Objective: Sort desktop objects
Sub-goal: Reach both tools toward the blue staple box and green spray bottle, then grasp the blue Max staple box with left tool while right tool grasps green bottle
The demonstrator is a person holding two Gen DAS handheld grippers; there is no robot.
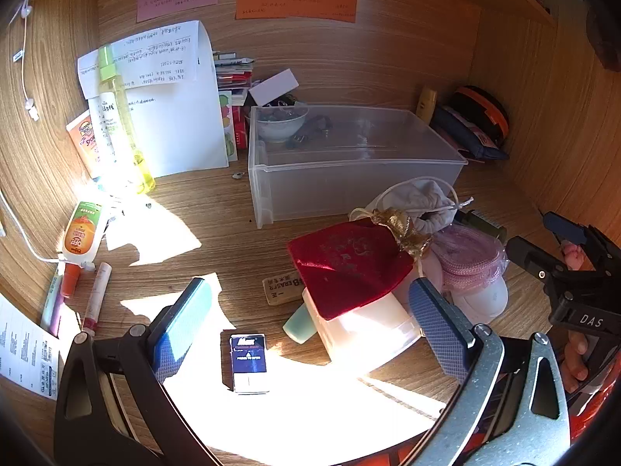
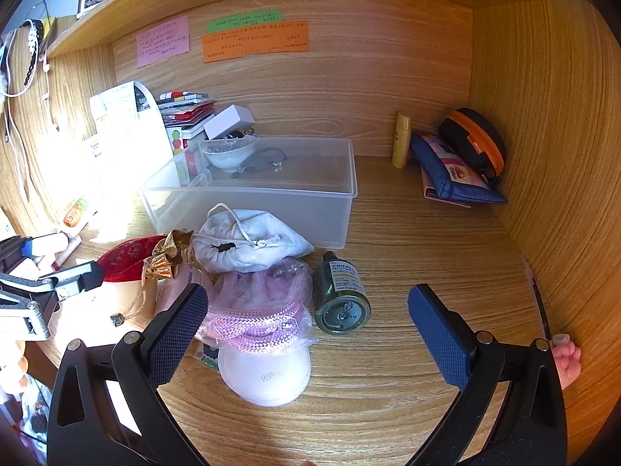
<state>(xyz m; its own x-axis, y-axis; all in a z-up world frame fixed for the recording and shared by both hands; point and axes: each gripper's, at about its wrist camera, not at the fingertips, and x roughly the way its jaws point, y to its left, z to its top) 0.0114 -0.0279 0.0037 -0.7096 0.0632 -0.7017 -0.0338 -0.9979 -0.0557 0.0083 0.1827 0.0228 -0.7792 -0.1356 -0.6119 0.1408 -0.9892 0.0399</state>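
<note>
A clear plastic bin [image 1: 349, 171] [image 2: 271, 202] stands mid-desk. In front of it lie a red pouch [image 1: 345, 264] [image 2: 124, 256], a white drawstring bag [image 1: 419, 202] [image 2: 248, 244], a bag of pink cord [image 1: 465, 256] [image 2: 260, 306], a white round case [image 2: 264, 376], a dark green bottle [image 2: 339, 295], an eraser [image 1: 281, 289] and a small blue box [image 1: 248, 361]. My left gripper [image 1: 306, 330] is open and empty above the small blue box. My right gripper [image 2: 306, 334] is open and empty, the pink cord and bottle between its fingers.
A bowl [image 1: 279, 122] sits behind the bin. Papers [image 1: 170, 116], a spray bottle [image 1: 116, 116] and tubes [image 1: 81, 233] crowd the left side. A blue pouch [image 2: 454, 171], a black and orange case [image 2: 477, 139] and a yellow tube [image 2: 401, 139] fill the back right corner.
</note>
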